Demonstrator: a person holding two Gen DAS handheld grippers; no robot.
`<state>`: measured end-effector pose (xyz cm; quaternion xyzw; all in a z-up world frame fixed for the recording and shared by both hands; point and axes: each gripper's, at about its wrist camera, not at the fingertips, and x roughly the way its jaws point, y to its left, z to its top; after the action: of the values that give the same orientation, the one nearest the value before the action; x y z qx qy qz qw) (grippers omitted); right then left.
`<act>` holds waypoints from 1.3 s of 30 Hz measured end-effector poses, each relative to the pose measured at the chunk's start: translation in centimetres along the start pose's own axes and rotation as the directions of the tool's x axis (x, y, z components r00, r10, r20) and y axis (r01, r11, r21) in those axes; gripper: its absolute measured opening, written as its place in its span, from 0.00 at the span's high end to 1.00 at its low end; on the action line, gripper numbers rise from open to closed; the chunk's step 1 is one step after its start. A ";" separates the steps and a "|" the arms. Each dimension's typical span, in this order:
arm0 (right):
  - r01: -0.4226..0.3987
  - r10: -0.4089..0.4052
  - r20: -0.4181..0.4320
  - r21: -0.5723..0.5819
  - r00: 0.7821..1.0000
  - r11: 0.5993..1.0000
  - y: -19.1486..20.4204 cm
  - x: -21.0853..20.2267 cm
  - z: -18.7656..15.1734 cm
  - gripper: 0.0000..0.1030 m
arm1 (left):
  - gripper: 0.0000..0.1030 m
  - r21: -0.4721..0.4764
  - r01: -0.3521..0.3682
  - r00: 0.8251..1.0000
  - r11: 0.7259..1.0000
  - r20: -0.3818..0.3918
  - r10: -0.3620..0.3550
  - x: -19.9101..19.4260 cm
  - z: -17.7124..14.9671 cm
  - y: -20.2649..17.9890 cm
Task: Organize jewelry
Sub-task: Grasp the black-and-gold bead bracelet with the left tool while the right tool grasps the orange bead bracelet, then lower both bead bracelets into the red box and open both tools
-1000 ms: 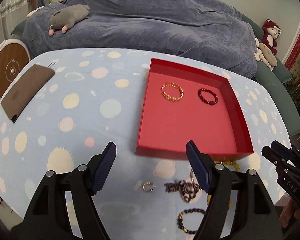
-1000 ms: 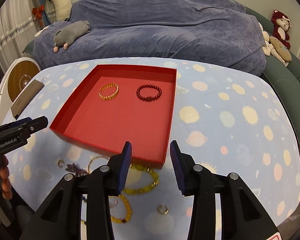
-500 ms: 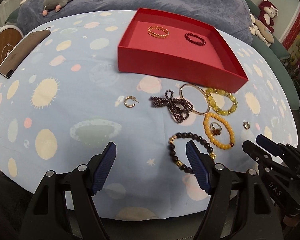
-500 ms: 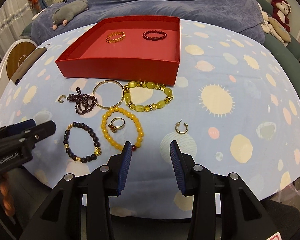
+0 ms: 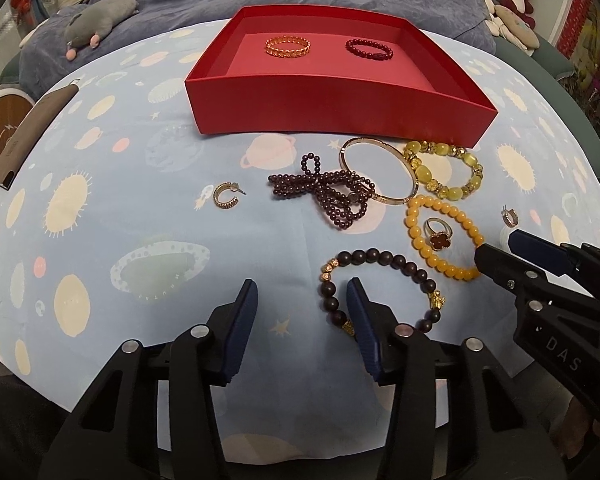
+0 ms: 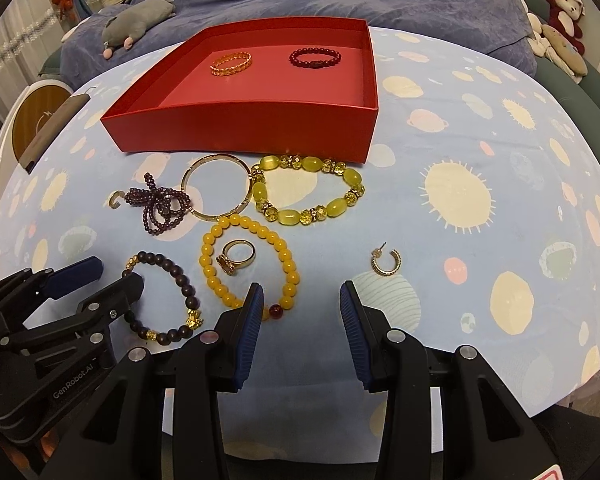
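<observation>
While most of the jewelry lies loose on the tablecloth (image 5: pixel 100 208) near its front edge, the red tray (image 5: pixel 340 108) sits toward the far edge and already holds a gold chain bracelet (image 5: pixel 288 45) and a dark red bead bracelet (image 5: pixel 370 49), side by side near its back wall, apart from each other, probably so that pieces stay sorted. Going left to right in front of the tray: a gold hoop earring (image 5: pixel 225 196), a tangled purple bead strand (image 5: pixel 332 194), a thin gold bangle (image 5: pixel 376 172) overlapping it, a yellow-green bead bracelet (image 5: pixel 444 170), an orange bead bracelet (image 5: pixel 444 240) with a red-stone ring (image 5: pixel 438 232) lying inside its loop, and a second hoop earring (image 6: pixel 386 263) off to the right. A dark bead bracelet (image 5: pixel 380 288) lies nearest the front edge. The left gripper (image 5: pixel 302 320) hovers low with jaws apart and empty, its right finger inside that dark bracelet's loop, seemingly lining up to pinch its near-left side. The right gripper (image 6: pixel 300 320) also stands open and empty, just before the orange bracelet.
</observation>
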<state>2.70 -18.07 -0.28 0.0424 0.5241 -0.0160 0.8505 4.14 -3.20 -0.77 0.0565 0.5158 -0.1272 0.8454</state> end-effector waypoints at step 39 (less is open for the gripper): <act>-0.080 0.084 0.165 -0.028 0.983 0.996 -0.5 -7.1 6.6 0.93 | 0.93 0.002 0.157 0.984 0.988 0.089 -0.157 -7.0 6.2 0.8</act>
<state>5.31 -19.24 9.00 0.0533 0.4493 0.0213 0.8916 6.65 -2.77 8.26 0.0077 0.4809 -0.1946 0.8549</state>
